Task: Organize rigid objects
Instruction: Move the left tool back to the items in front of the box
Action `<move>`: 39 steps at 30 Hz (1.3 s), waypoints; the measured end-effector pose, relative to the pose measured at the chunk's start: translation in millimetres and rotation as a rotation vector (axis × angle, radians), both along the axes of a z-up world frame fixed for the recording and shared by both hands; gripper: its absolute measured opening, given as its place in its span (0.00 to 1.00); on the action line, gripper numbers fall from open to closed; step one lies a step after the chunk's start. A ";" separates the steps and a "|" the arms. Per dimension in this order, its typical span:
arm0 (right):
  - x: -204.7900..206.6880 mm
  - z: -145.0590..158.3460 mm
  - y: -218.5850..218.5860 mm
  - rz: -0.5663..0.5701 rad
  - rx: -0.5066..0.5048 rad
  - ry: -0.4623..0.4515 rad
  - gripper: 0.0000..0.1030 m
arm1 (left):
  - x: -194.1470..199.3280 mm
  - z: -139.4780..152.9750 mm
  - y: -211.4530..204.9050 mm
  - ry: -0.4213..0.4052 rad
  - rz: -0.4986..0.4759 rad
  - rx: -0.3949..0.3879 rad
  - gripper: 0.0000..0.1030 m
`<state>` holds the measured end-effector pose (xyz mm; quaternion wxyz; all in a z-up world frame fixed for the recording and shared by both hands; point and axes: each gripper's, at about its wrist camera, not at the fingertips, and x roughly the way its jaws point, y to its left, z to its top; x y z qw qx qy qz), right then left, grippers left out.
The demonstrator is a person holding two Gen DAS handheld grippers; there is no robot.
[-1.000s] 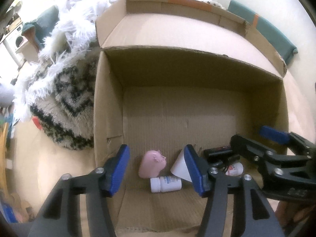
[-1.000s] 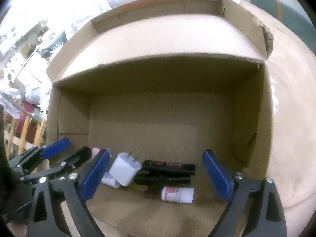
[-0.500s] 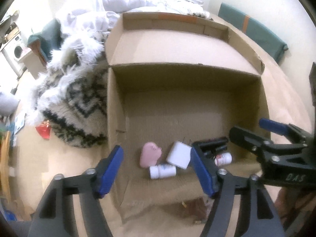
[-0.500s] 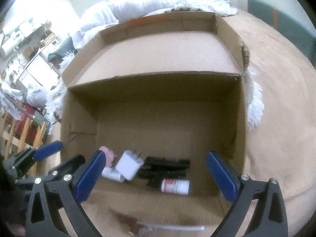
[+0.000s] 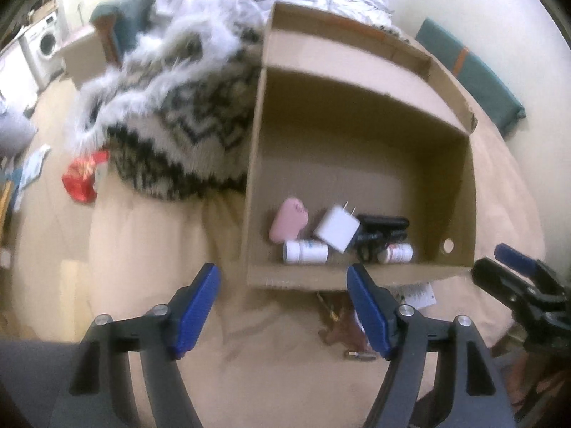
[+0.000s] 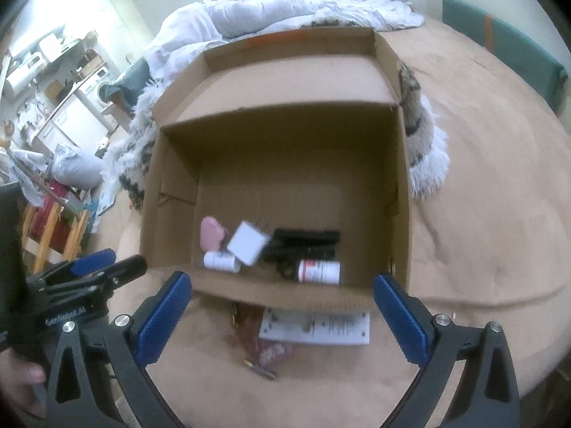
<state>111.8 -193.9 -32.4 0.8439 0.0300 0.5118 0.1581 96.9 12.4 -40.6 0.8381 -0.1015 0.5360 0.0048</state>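
Hovering in front of the cardboard box (image 6: 285, 287), the left gripper (image 5: 283, 306) and right gripper (image 6: 282, 315) both stand wide open and empty. Inside lie a pink piece (image 6: 211, 237), white charger (image 6: 248, 242), two pill bottles and black tools. Probably next is picking the key (image 6: 259, 363) or leaflet (image 6: 314, 326) outside.

Both wrist cameras look forward and down over their open tongs, from near the front of the box (image 5: 357, 164), the left view from further left. Both share the box (image 6: 285, 164) interior.
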 end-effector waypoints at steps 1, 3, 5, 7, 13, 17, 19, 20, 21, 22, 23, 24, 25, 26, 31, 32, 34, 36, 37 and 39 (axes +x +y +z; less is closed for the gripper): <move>-3.1 -3.2 -1.3 -0.002 -0.003 0.003 1.00 | -2.8 -4.9 1.2 0.011 0.007 -0.004 0.69; -6.4 -12.0 -2.8 -0.008 -0.012 0.017 1.00 | -5.3 -13.7 2.8 0.033 0.014 -0.007 0.69; -8.7 -23.0 -6.6 -0.022 -0.004 0.043 1.00 | -6.4 -22.4 5.9 0.055 0.027 -0.010 0.69; -7.6 -34.9 -12.9 -0.041 0.005 0.069 1.00 | -5.8 -27.7 10.3 0.064 0.045 -0.014 0.69; 0.1 -57.9 -26.2 -0.094 0.003 0.151 1.00 | -2.5 -39.1 20.4 0.081 0.100 -0.034 0.69; 1.4 -65.8 -23.7 -0.087 0.004 0.190 1.00 | 2.0 -52.3 14.4 0.121 0.081 -0.062 0.69; 2.4 -69.2 -22.0 -0.082 -0.003 0.203 1.00 | 4.4 -60.3 4.2 0.141 0.047 -0.056 0.69; 3.0 -71.0 -21.1 -0.080 -0.009 0.208 1.00 | 6.3 -65.9 -3.4 0.153 0.018 -0.054 0.69; 3.4 -72.0 -20.7 -0.078 -0.010 0.212 1.00 | 8.0 -70.3 -9.4 0.160 -0.004 -0.056 0.69; 3.7 -72.6 -20.2 -0.075 -0.004 0.215 1.00 | 10.0 -75.0 -15.8 0.170 -0.026 -0.063 0.64; 4.3 -72.5 -20.0 -0.074 0.003 0.217 1.00 | 12.8 -80.9 -22.4 0.187 -0.044 -0.076 0.57; 5.0 -71.9 -19.8 -0.072 0.009 0.215 1.00 | 16.4 -88.2 -29.2 0.219 -0.059 -0.095 0.40; 6.1 -71.3 -19.5 -0.073 0.011 0.213 1.00 | 20.6 -96.1 -34.9 0.257 -0.064 -0.124 0.35; 7.2 -70.6 -19.9 -0.077 0.013 0.210 1.00 | 23.7 -101.9 -38.0 0.280 -0.059 -0.154 0.35; 11.1 -69.9 -27.4 -0.105 0.066 0.217 1.00 | 33.4 -124.1 -54.1 0.326 -0.042 -0.184 0.33; 11.4 -70.1 -28.2 -0.108 0.069 0.218 1.00 | 34.1 -126.6 -55.3 0.330 -0.037 -0.190 0.32; 11.8 -71.4 -29.8 -0.111 0.078 0.225 1.00 | 35.8 -127.7 -54.5 0.326 -0.023 -0.199 0.28; 12.8 -71.6 -30.1 -0.110 0.084 0.231 1.00 | 38.0 -132.1 -53.0 0.351 -0.015 -0.216 0.11; 13.2 -72.3 -29.9 -0.111 0.086 0.233 1.00 | 37.4 -136.5 -50.1 0.377 -0.002 -0.234 0.09; 14.2 -73.3 -29.4 -0.109 0.091 0.236 1.00 | 38.3 -137.3 -45.4 0.380 0.009 -0.258 0.09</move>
